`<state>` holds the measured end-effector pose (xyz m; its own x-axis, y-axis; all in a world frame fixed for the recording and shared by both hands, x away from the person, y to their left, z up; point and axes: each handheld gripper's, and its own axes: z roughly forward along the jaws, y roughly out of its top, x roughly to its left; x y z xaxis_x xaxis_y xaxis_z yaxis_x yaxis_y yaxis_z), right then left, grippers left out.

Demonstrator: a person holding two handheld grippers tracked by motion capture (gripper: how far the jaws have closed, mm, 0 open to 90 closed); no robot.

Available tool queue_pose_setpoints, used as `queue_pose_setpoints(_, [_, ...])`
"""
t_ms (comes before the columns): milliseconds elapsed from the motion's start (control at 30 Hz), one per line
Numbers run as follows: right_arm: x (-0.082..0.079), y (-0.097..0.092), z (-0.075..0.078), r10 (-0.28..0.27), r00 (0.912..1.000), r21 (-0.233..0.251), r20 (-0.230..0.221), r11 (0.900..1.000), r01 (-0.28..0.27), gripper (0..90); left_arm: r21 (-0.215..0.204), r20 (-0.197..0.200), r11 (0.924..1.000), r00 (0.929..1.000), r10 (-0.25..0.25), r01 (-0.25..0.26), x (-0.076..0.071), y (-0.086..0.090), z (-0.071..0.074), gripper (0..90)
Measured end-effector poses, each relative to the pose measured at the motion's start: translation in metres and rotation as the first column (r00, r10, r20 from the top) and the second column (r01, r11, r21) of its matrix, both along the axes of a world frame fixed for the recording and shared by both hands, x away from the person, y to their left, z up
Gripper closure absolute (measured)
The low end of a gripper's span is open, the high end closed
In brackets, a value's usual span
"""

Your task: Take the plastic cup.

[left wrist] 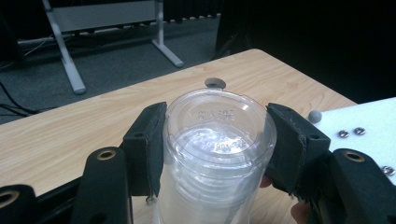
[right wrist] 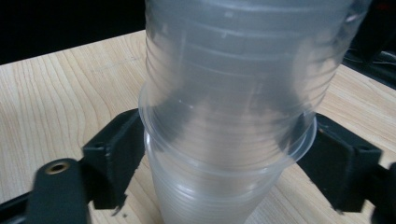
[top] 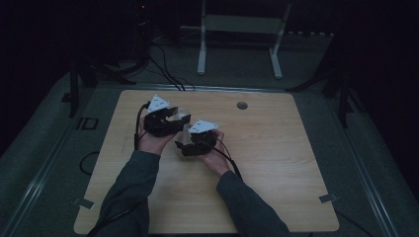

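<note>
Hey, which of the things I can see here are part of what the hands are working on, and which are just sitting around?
In the job:
- clear plastic cups, nested in a stack
- left tool, clamped on the stack
- right tool, jaws on either side of the stack's rim

Just there:
- wooden table
- round hole in the table
- white metal frame on the floor
- cables on the floor

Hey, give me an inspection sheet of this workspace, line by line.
Surface: wooden table, with a round hole near the far edge.
Job's things: clear plastic cups, nested in a stack, held between both tongs above the table.
Clutter: nothing seen.
Grippers: left tongs clamp the stack near its flat end; right tongs sit at a cup rim, grip unclear.
Cables: black cables on the floor behind the table.
Surroundings: dark room, white frame on grey floor.
</note>
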<state>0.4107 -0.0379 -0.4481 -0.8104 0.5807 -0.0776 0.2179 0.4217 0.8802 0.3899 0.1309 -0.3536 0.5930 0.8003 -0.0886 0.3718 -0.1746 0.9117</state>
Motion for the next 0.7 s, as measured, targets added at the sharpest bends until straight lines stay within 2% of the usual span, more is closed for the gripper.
queue_pose_setpoints(133, [0.0,0.0,-0.002,-0.002,1.0,0.001,-0.006,1.0,0.002,21.0,0.012,0.004,0.9999,1.0,-0.005,0.005,0.0,0.001,0.005,41.3])
queue_pose_setpoints(700, [0.0,-0.001,-0.003,0.005,0.9999,-0.009,-0.01,0.9999,-0.006,21.1,-0.01,0.034,0.9998,0.9992,-0.019,0.019,0.001,0.005,0.037,41.5])
